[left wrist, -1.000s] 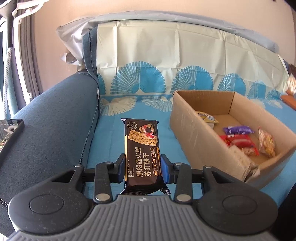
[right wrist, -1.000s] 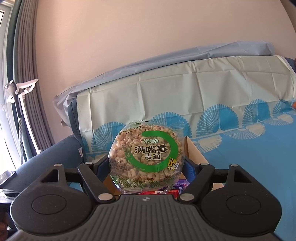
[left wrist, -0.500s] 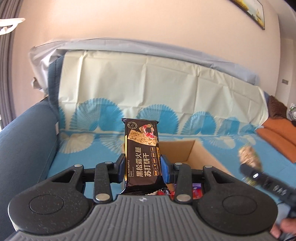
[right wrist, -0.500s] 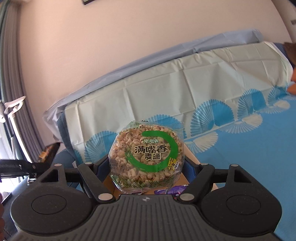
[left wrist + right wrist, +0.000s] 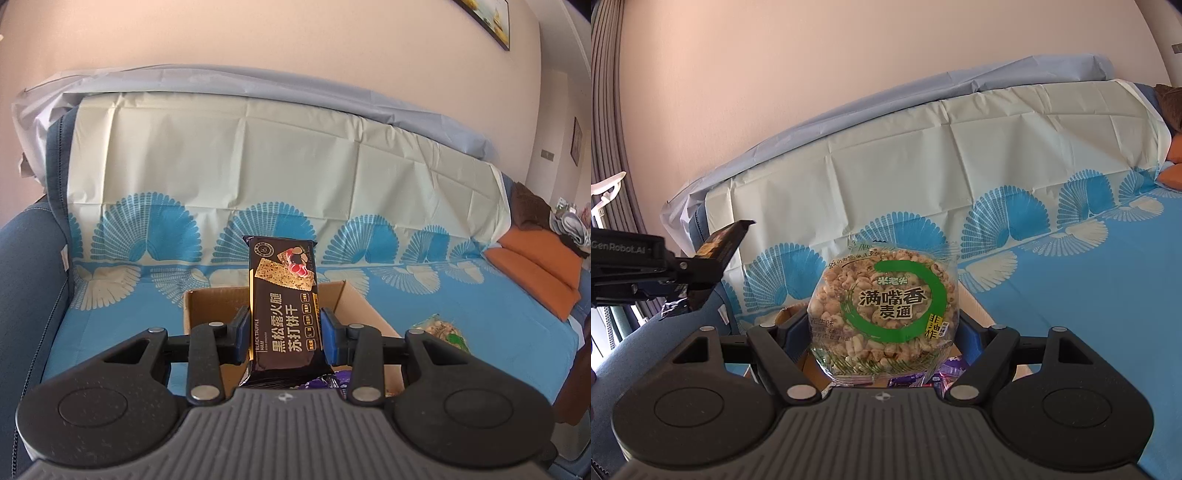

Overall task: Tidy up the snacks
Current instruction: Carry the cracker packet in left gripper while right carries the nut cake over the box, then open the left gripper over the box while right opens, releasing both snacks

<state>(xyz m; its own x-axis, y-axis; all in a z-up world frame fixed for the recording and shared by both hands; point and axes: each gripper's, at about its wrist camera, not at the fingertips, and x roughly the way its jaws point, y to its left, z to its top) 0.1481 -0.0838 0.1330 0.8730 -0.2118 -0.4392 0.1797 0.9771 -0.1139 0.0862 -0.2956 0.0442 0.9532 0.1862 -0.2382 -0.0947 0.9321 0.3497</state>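
Note:
My left gripper (image 5: pixel 284 334) is shut on a black cracker pack (image 5: pixel 282 295), which stands upright between the blue pads. Below and behind it lies an open cardboard box (image 5: pixel 207 306) with purple wrappers (image 5: pixel 325 382) showing inside. My right gripper (image 5: pixel 882 332) is shut on a round clear pack of puffed grain (image 5: pixel 882 306) with a green ring on its label. That pack also shows in the left wrist view, right of the box (image 5: pixel 441 330). In the right wrist view the left gripper (image 5: pixel 701 266) reaches in from the left with the cracker pack (image 5: pixel 720 243). The box edge (image 5: pixel 975 306) and purple wrappers (image 5: pixel 953 369) lie beneath.
The box sits on a sofa under a blue cover with a fan pattern (image 5: pixel 443 306). A dark blue armrest (image 5: pixel 26 277) rises at the left. Orange cushions (image 5: pixel 535 266) lie at the far right. Grey curtains (image 5: pixel 605 110) hang at the left.
My left gripper rose and swung right with the cracker pack, from beside the box to above it. It now shows in the right wrist view. The right gripper shifted slightly, still holding its pack.

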